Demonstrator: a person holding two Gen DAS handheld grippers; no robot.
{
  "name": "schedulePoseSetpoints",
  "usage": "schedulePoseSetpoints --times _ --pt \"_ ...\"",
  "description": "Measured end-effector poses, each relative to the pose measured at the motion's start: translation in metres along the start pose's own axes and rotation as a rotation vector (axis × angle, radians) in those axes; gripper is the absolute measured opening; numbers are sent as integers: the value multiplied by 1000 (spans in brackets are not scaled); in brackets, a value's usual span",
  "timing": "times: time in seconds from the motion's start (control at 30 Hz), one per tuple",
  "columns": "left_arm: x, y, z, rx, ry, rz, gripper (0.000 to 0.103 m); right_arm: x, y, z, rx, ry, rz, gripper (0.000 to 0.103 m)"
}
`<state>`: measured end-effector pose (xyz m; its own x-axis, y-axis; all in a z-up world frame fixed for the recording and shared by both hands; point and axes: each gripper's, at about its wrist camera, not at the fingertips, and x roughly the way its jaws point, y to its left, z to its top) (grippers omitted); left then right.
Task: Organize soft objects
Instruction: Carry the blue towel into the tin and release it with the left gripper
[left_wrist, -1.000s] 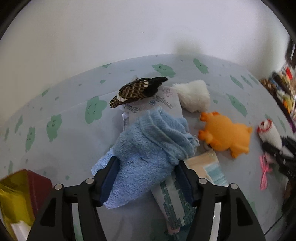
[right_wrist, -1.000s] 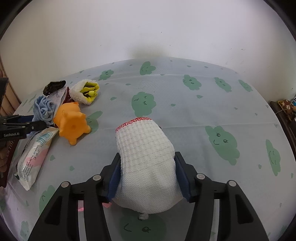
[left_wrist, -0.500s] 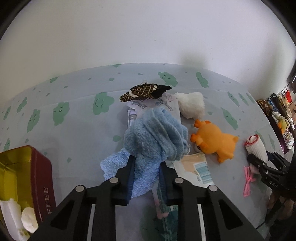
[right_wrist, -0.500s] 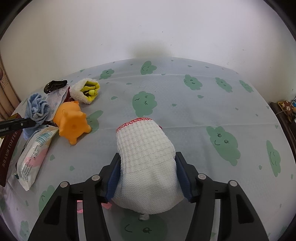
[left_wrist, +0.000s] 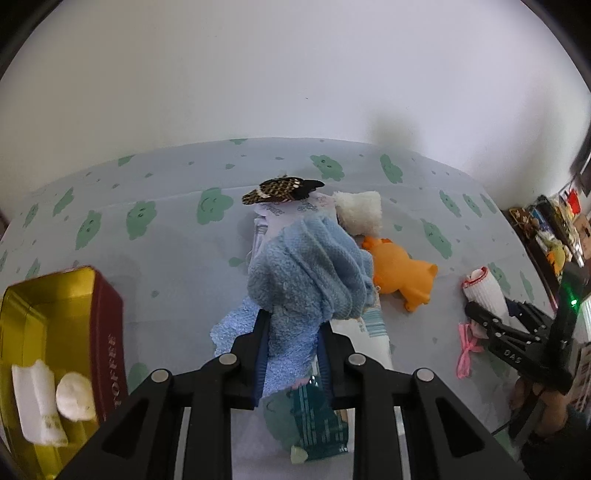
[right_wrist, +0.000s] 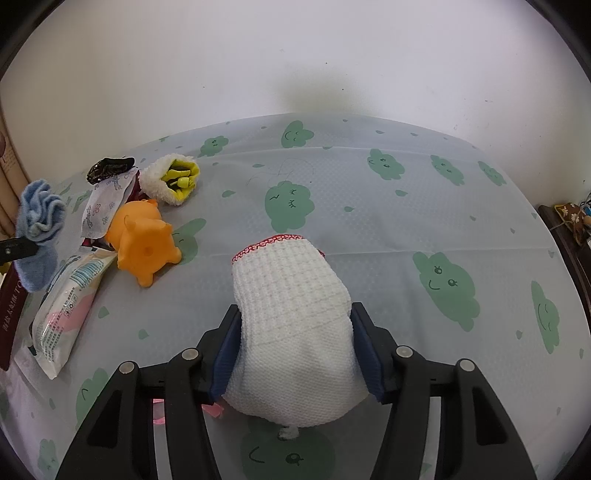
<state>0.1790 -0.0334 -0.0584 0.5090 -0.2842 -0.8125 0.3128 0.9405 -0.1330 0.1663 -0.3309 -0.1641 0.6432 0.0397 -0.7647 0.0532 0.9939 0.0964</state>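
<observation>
Left gripper (left_wrist: 291, 354) clamped on blue towel (left_wrist: 310, 273), lifted above wipes packets (left_wrist: 314, 413) with orange toy (left_wrist: 400, 271) at three o'clock and open tin (left_wrist: 55, 332) at nine; right gripper (right_wrist: 293, 354) pinching white knitted cloth (right_wrist: 291, 328) over cloud-print sheet (right_wrist: 406, 221).

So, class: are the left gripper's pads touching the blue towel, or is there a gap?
Touching. In the left wrist view the left gripper has both pads pressed into the blue towel, which is pinched narrow between them and bunches out above.
</observation>
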Motion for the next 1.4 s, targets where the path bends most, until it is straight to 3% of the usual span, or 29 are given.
schedulePoseSetpoints --times 0.43,0.77,1.07,1.4 --pt "-58 36 -9 -113 -59 67 23 0 0 0 -4 1 -5 57" --pt "-91 100 -18 -167 -94 260 23 1 1 0 -11 2 -12 57" --pt "-91 160 -26 -247 -81 380 23 1 1 -1 -11 2 -11 57" --pt "-62 199 -35 -336 -7 409 24 2 1 -2 -13 2 -13 57"
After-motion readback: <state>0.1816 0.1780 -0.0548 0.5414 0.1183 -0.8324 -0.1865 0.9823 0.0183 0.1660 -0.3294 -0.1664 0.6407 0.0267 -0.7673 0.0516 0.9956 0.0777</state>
